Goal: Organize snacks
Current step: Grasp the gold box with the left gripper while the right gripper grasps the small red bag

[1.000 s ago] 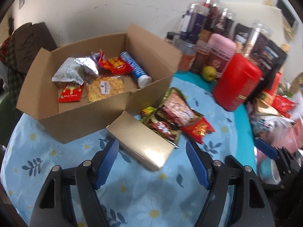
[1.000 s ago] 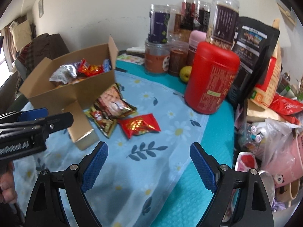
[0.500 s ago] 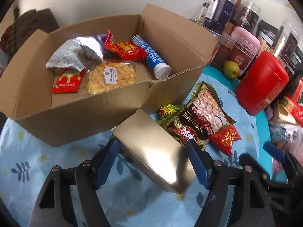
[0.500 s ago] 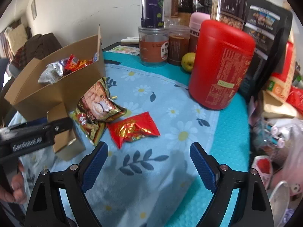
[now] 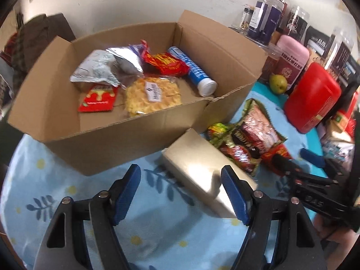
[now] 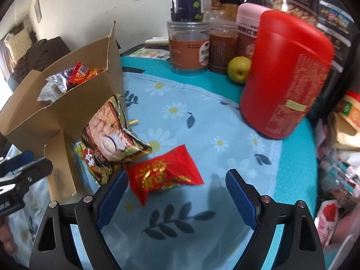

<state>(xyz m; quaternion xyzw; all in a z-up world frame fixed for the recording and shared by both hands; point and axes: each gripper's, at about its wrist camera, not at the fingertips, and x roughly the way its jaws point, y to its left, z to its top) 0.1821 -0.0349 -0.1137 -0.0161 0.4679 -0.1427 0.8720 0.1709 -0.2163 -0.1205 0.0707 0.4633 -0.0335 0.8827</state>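
Both tongs stand open and empty: left gripper (image 5: pixel 181 189) straddles the gold box (image 5: pixel 202 168) beside the cardboard box (image 5: pixel 126 135); right gripper (image 6: pixel 175 193) hovers at the red packet (image 6: pixel 164 175).

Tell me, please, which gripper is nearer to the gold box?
Left. The left gripper has the gold box partly between its open jaws; the right gripper is off beside it, over the red packet.
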